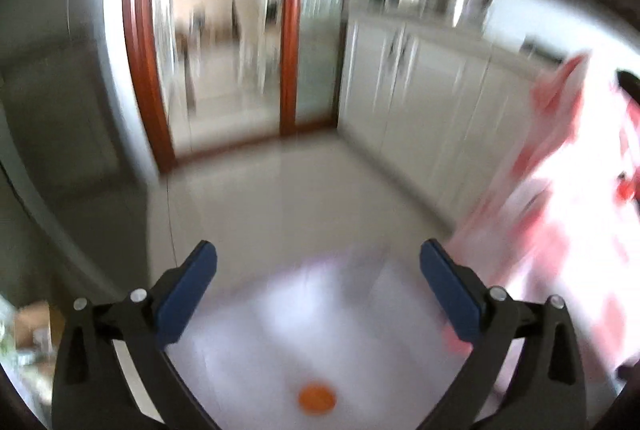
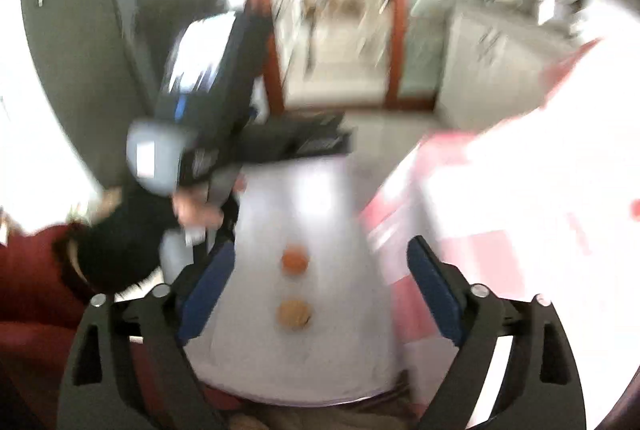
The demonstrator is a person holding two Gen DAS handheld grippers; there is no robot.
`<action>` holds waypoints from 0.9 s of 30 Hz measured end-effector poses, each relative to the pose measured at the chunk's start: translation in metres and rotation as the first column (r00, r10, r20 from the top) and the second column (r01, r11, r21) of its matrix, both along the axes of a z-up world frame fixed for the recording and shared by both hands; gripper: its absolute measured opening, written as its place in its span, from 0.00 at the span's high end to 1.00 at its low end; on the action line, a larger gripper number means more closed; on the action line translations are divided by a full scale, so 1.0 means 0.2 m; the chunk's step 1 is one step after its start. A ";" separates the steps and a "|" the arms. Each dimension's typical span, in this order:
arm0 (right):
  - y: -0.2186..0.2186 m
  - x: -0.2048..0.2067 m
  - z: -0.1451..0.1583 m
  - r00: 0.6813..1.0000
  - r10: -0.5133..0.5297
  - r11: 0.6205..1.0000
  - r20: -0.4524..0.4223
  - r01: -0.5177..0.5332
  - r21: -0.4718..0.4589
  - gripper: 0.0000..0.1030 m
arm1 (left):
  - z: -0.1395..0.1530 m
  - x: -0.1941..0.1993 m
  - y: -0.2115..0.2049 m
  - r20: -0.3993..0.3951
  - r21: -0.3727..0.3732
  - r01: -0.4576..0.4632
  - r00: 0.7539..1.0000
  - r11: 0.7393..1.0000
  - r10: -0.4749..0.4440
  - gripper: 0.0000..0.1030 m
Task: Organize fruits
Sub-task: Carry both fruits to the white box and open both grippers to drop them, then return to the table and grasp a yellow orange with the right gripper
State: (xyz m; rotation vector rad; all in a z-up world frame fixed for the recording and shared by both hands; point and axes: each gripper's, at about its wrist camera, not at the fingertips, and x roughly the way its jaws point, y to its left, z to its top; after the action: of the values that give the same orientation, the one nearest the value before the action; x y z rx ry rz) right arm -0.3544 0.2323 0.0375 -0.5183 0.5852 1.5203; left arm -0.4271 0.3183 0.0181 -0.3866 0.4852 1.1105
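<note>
— Where are your hands right now?

— My right hand-held gripper [image 2: 316,286] is spread wide with nothing between its blue pads [image 2: 208,290], hovering above the near end of the white table [image 2: 340,350]. My left hand-held gripper [image 1: 318,294] is released too, and empty.

— And the fruit?

— From the right wrist, two orange fruits sit in a line straight ahead, between the fingers: the paler near fruit [image 2: 295,315] first, the far fruit [image 2: 295,260] just beyond it toward the table's far edge. Both look round, so I judge no long axis matters. The left wrist shows only one orange fruit [image 1: 316,397], low in view.

— Which hand goes?

— Everything is badly blurred, but I'd say the right; the near fruit lies dead centre in front of it. A pink-and-white bag [image 2: 520,198], I think, stands by the table's right edge
</note>
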 end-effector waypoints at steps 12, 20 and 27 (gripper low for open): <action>-1.15 1.03 0.33 0.666 -0.707 0.607 -0.239 0.745 0.278 0.14 | 0.46 1.00 -0.73 -0.005 0.137 0.626 0.776 0.768 -0.631 0.01; -1.47 1.50 0.06 0.378 -0.840 0.355 -0.388 0.925 0.133 0.14 | 0.12 1.90 -0.96 -0.006 -0.162 0.764 0.632 0.624 -0.775 0.01; -1.52 1.56 -0.05 0.266 -0.906 0.259 -0.329 0.964 0.067 0.14 | -0.01 2.19 -0.98 0.016 -0.225 0.736 0.658 0.639 -0.752 0.01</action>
State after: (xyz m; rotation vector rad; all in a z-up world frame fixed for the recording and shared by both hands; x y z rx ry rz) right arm -0.0432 -0.0715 0.0279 0.2750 0.6733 0.4014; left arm 0.0113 0.1224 0.0154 -0.2784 0.7546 0.2495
